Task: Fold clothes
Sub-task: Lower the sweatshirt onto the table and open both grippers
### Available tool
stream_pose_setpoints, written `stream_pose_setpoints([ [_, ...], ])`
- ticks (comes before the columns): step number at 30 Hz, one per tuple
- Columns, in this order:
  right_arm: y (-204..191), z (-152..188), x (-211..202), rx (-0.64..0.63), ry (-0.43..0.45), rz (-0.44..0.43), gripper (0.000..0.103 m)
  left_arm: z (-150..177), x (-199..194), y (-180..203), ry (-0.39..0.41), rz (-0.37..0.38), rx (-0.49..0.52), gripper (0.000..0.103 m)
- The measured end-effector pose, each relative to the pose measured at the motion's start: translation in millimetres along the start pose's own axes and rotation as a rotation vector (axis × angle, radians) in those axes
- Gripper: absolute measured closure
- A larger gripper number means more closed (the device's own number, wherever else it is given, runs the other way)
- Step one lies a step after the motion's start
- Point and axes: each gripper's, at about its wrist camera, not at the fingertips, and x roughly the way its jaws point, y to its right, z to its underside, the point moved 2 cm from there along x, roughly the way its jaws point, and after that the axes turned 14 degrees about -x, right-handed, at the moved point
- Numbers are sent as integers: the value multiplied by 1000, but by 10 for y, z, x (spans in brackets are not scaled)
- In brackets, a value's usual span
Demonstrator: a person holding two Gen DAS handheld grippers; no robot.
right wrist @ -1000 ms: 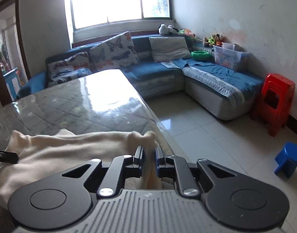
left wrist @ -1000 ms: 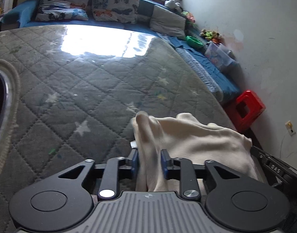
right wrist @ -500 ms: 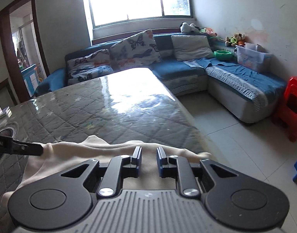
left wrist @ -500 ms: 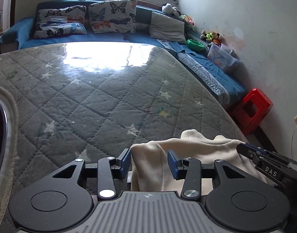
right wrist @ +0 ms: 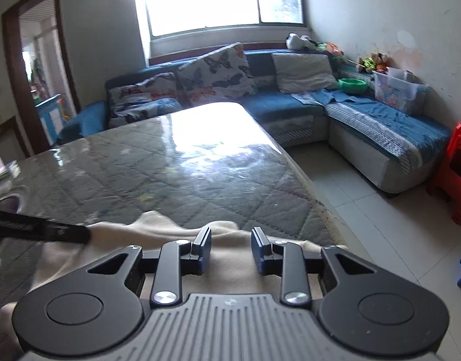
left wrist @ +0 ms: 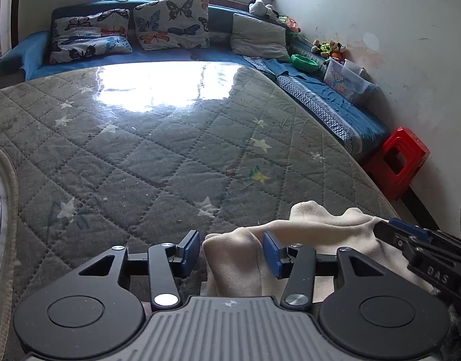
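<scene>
1. Left gripper (left wrist: 231,249): fingers spread, holding nothing; a hump of the cream cloth (left wrist: 320,240) sits between them, on the mat (left wrist: 170,150).
2. Right gripper (right wrist: 231,248): fingers apart, cloth flat beneath.
3. Risk: the hump may slump and spoil the fold, since nothing pins it.
4. Beyond the fingers, a clear bin (right wrist: 400,91) on the sofa (right wrist: 381,126); contents unclear.

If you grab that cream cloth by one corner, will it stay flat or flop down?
The cream cloth would probably flop: it already lies in soft humps and folds. It looks thin, so likely light. On the glossy table cover it may slide easily.
</scene>
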Motion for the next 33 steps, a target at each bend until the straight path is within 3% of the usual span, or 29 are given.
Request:
stream_pose_setpoints([
  [11, -181, 305, -515, -74, 21, 1, 70, 464, -393, 239, 108, -21, 201, 51],
  [18, -239, 363, -542, -115, 12, 22, 70, 715, -346, 366, 92, -24, 278, 51],
  [25, -275, 350, -502, -130, -17, 13, 70, 777, -349, 345, 103, -25, 279, 50],
  [33, -540, 232, -624, -188, 41, -58, 70, 769, -522, 207, 120, -14, 233, 49],
])
